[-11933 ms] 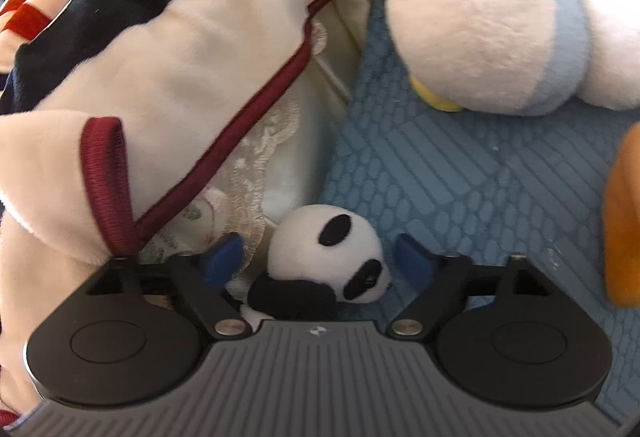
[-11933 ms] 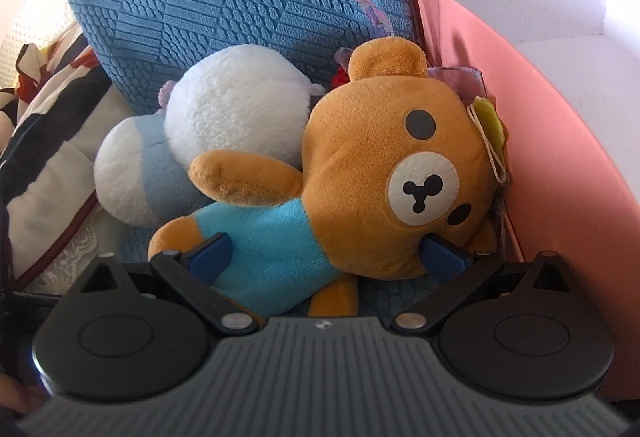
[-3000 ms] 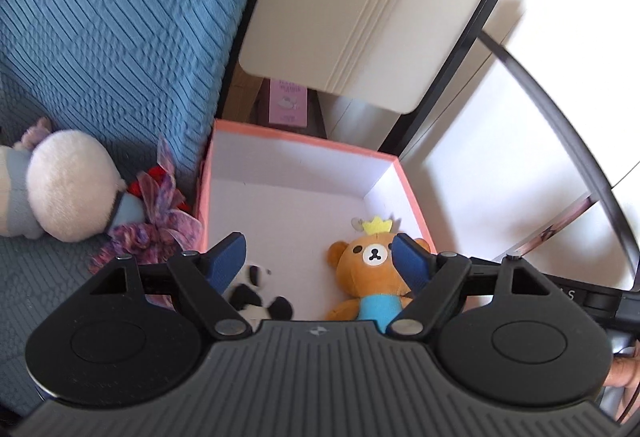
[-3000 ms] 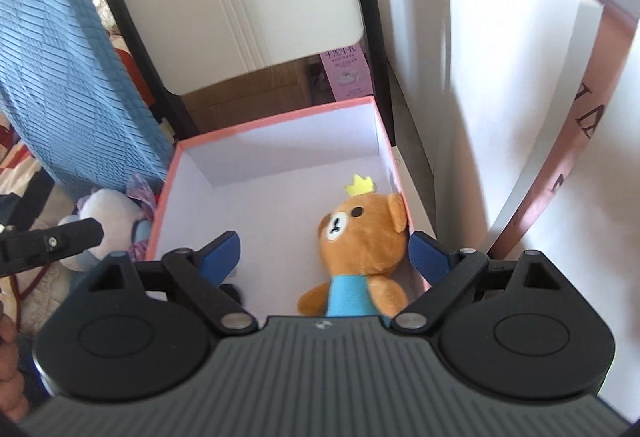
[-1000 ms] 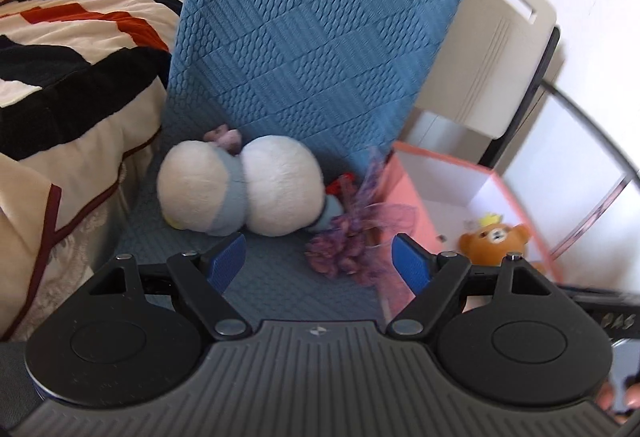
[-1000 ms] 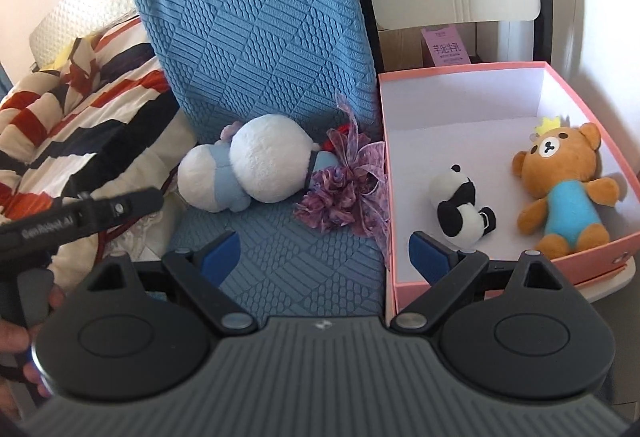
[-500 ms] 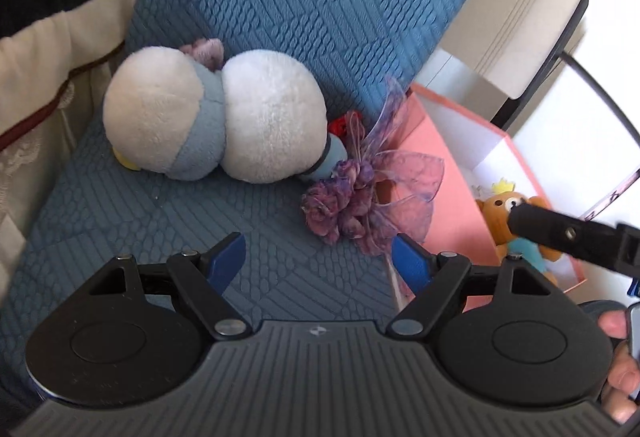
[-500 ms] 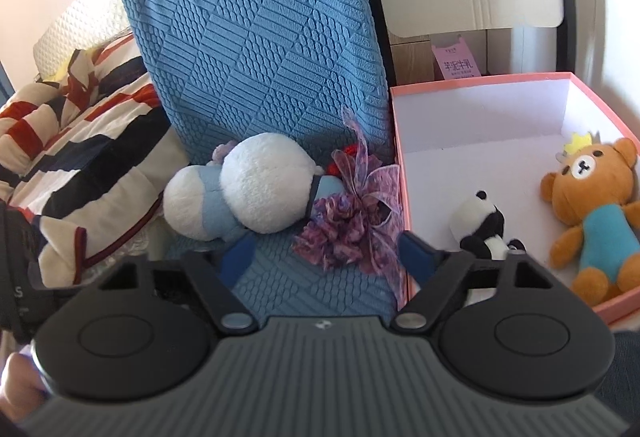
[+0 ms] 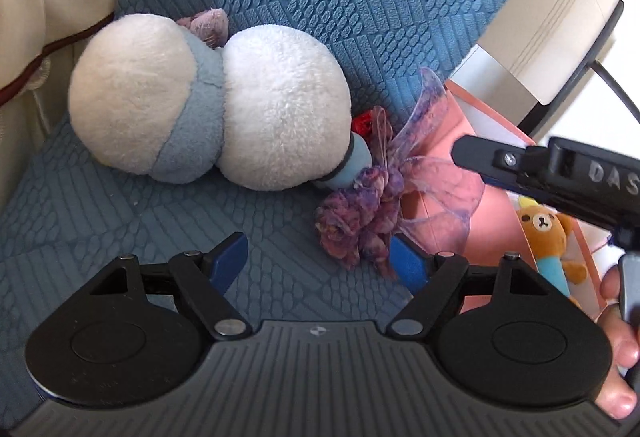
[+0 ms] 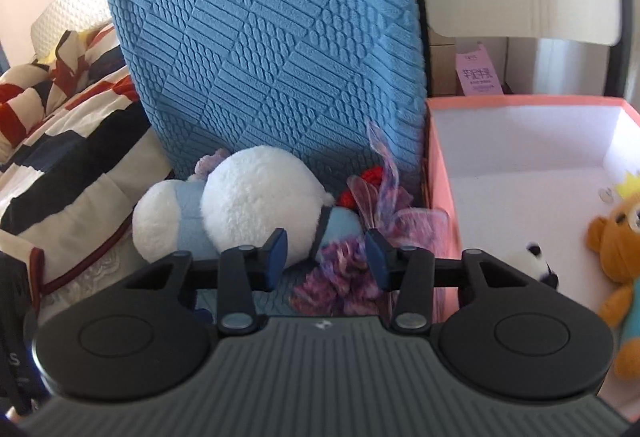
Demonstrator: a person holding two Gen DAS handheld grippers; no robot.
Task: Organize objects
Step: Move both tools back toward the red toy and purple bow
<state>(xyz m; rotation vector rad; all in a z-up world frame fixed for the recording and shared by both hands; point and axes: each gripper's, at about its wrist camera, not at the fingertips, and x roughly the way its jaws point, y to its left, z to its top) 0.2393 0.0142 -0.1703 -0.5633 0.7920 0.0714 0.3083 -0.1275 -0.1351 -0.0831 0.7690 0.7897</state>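
Ahead of your open, empty left hand-held gripper [image 9: 316,255] the white plush toy [image 9: 208,105] and purple flowers [image 9: 360,213] lie unsorted. Your right hand-held gripper [image 10: 326,259], half-open and empty, has the box [image 10: 440,205] rightward, bear [image 10: 620,237] and panda [image 10: 532,263] already inside.

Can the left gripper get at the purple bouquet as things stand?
Probably yes: the left gripper is open, the purple bouquet lies just ahead by its right finger, nothing between them.
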